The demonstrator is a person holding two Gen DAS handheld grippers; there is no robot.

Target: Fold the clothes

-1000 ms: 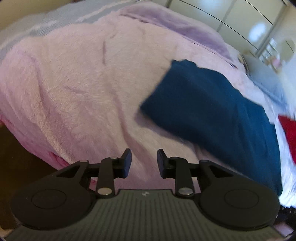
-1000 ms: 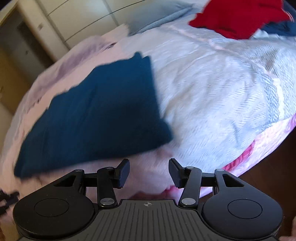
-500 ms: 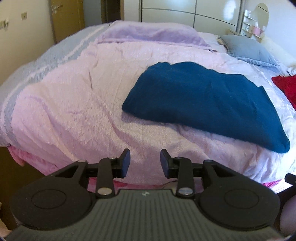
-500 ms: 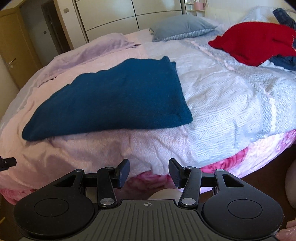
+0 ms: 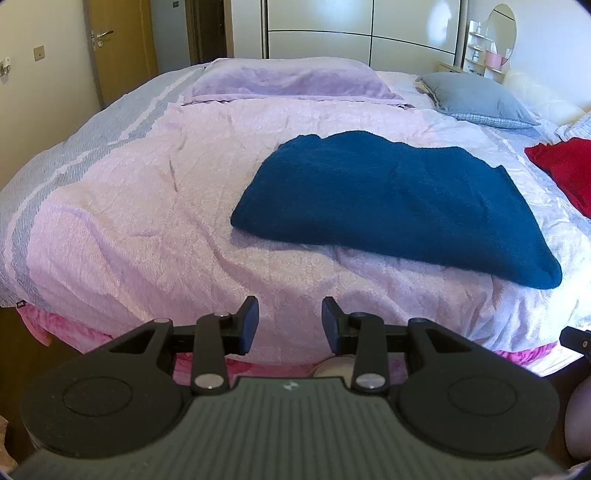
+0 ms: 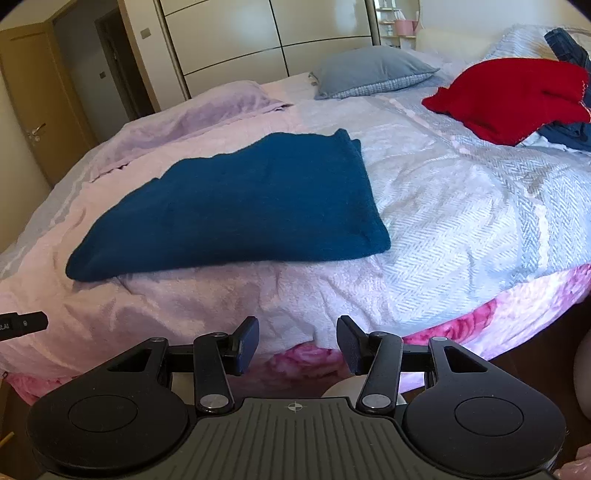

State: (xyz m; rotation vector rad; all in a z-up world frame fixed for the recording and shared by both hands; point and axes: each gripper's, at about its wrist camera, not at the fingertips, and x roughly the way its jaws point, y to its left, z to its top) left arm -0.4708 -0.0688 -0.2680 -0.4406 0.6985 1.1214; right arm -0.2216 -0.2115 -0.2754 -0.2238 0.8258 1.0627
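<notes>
A dark blue folded garment [image 5: 399,206] lies flat on the bed, right of centre in the left wrist view and left of centre [image 6: 240,206] in the right wrist view. My left gripper [image 5: 290,321] hovers off the bed's near edge, short of the garment, open with nothing between its fingers. My right gripper [image 6: 297,341] hangs over the same edge, also open and empty, with a slightly wider gap. A red garment [image 6: 509,96] lies crumpled at the far right of the bed, seen too at the right edge [image 5: 565,173] of the left view.
The bed has a pale lilac and grey cover [image 5: 129,221], a lilac pillow [image 5: 288,79] and a grey pillow [image 6: 369,70] at its head. Denim [image 6: 569,48] lies behind the red garment. A wardrobe [image 5: 351,29] and a wooden door [image 5: 114,48] stand beyond.
Both grippers have drawn back and risen from the bed, and the tilted views have levelled. The blue garment now looks farther off. The left jaws have widened a little.
</notes>
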